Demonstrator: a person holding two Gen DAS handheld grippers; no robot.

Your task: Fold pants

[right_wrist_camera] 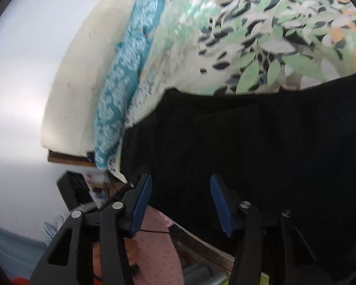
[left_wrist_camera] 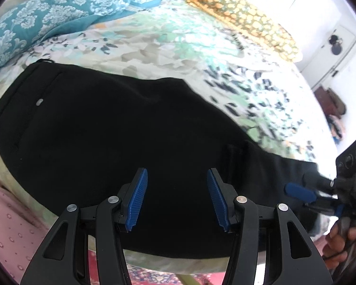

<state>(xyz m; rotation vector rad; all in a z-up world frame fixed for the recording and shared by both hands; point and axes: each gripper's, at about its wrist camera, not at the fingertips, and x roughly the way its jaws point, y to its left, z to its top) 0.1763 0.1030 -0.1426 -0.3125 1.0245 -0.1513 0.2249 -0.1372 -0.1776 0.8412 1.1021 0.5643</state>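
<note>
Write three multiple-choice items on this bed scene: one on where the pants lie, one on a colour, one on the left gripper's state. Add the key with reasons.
1. The pants lie on:
A. the leaf-print bedspread
B. a chair
C. the floor

2. The patterned pillow is:
A. red
B. teal and white
C. grey

3. The left gripper is:
A. shut on the pants
B. shut, empty
C. open, empty

Key: 1 A, black cloth spreads over the leaf print; 2 B, teal with white pattern; 3 C, its blue pads stand apart, nothing between.
</note>
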